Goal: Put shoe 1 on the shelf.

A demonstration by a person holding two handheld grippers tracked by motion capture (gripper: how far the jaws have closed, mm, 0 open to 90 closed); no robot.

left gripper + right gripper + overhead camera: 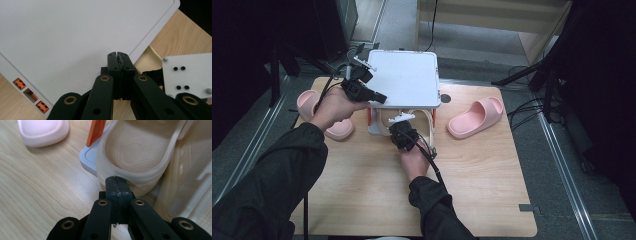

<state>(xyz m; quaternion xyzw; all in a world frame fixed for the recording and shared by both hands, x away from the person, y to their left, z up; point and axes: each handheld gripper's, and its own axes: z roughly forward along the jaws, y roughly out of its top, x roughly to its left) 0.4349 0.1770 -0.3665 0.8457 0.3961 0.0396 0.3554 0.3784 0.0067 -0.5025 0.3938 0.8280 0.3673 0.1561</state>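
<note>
A white two-level rack with orange legs stands at the table's back middle. A cream slipper lies on its lower tray, heel toward me, with a second cream slipper beside it. My right gripper is shut, its tips against the first slipper's heel rim; in the high view it sits at the rack's front. My left gripper is shut with nothing in it, over the front-left edge of the rack's top plate, also seen from above.
One pink slipper lies right of the rack. Another pink slipper lies left of it, partly under my left hand, and appears again in the right gripper view. The wooden table ends near dark stands and cables at both sides.
</note>
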